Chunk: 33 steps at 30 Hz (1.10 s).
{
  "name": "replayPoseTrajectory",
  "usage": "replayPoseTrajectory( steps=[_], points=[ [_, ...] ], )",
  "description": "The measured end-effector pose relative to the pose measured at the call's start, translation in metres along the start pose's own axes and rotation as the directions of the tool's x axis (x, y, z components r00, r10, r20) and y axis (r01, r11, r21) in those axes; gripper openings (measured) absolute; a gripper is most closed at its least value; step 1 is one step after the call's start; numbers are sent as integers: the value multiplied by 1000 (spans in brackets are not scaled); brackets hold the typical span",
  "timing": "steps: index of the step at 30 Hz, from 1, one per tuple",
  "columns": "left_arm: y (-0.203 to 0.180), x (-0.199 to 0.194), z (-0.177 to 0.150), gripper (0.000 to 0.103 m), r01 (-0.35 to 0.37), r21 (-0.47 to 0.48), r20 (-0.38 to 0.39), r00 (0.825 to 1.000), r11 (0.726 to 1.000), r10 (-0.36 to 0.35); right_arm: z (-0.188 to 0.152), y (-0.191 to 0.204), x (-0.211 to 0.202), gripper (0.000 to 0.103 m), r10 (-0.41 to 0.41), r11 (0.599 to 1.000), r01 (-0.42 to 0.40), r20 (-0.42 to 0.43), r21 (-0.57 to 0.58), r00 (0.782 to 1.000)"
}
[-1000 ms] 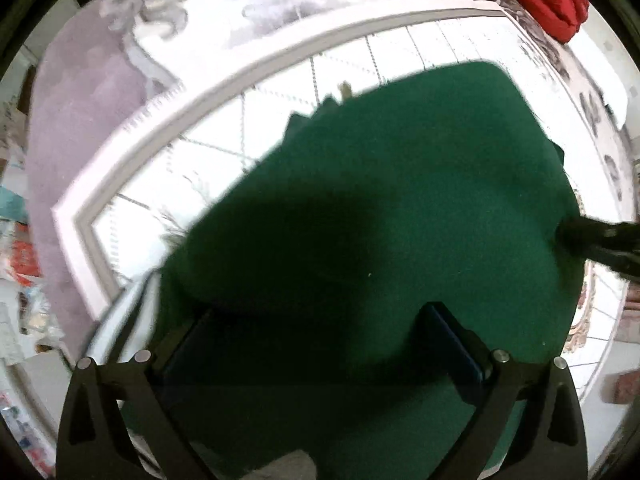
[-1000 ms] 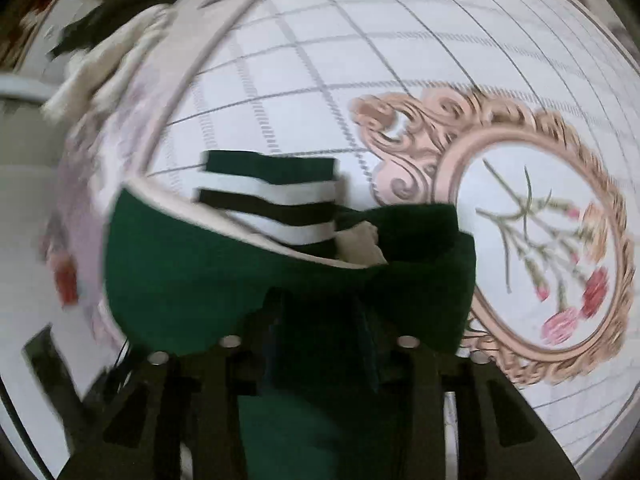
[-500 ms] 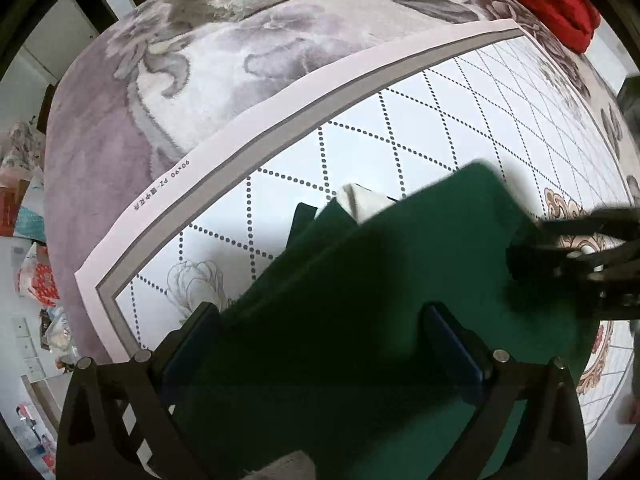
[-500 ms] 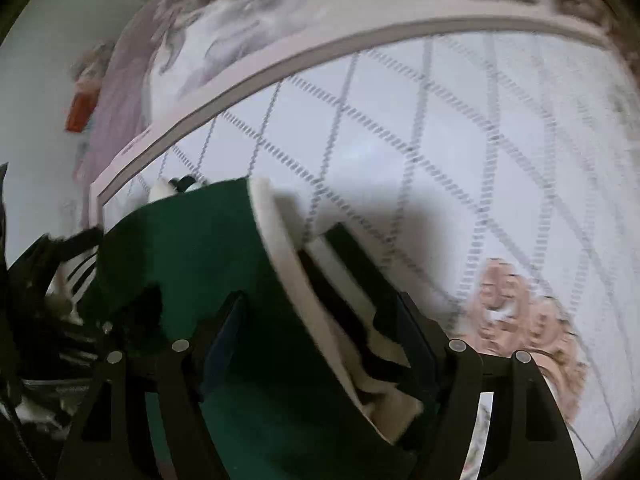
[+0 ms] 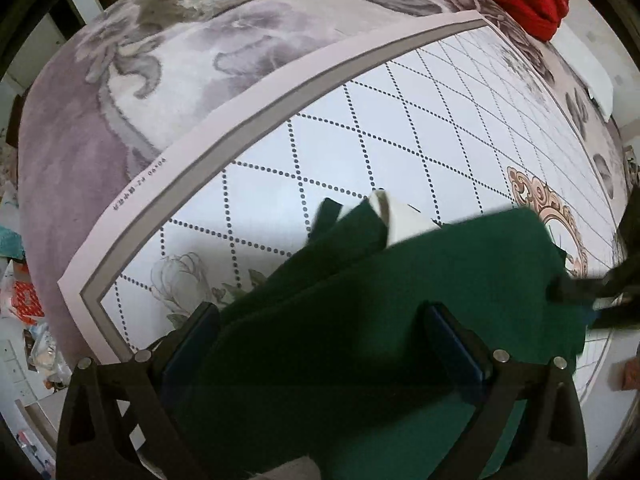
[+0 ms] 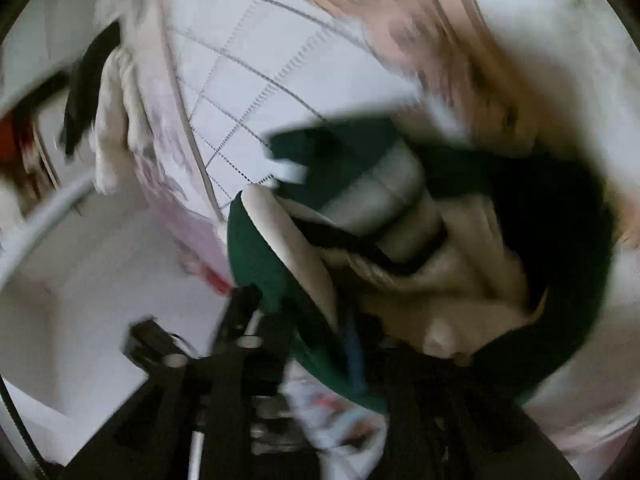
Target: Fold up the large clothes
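The left claw [image 5: 320, 344] is spread wide, with the green sweater [image 5: 400, 300] draped between its fingers. The right claw [image 6: 356, 344] pinches the sweater's edge. The sweater hangs above the mat [image 5: 360, 140], mid-fold. Next, lay it down flat.

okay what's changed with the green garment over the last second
In the left wrist view the green garment has dropped lower, uncovering more of the patterned mat. The right gripper has swung round, its view now blurred. Both grippers still hold the garment.

Blurred green garment [image 6: 540, 208] bunched over right gripper [image 6: 360, 344].
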<state>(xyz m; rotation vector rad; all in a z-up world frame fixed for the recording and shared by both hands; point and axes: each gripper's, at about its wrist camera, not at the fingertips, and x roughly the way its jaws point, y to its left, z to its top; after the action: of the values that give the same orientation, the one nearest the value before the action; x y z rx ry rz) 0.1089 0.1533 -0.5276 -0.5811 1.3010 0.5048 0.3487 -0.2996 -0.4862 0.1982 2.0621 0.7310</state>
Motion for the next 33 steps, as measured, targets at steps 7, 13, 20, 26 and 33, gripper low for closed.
replayPoseTrajectory(
  steps=[7, 13, 20, 26, 33],
  points=[
    [4, 0, -2, 103, -29, -29, 21, 999, 999, 29, 28, 75, 22, 88, -393, 776, 374, 75, -507, 917],
    [9, 4, -4, 103, -36, -55, 22, 999, 998, 37, 32, 77, 83, 55, -456, 714, 319, -69, -623, 887],
    [16, -2, -6, 103, -29, -54, 38, 999, 998, 31, 15, 16, 33, 23, 92, 995, -86, -160, 49, 983],
    [15, 0, -1, 103, -12, -53, 29, 999, 999, 14, 0, -75, 67, 23, 444, 798, -360, -68, 484, 893],
    [11, -7, 0, 103, -33, -25, 56, 998, 999, 34, 28, 35, -13, 85, 30, 993, -20, 89, -118, 996]
  ],
)
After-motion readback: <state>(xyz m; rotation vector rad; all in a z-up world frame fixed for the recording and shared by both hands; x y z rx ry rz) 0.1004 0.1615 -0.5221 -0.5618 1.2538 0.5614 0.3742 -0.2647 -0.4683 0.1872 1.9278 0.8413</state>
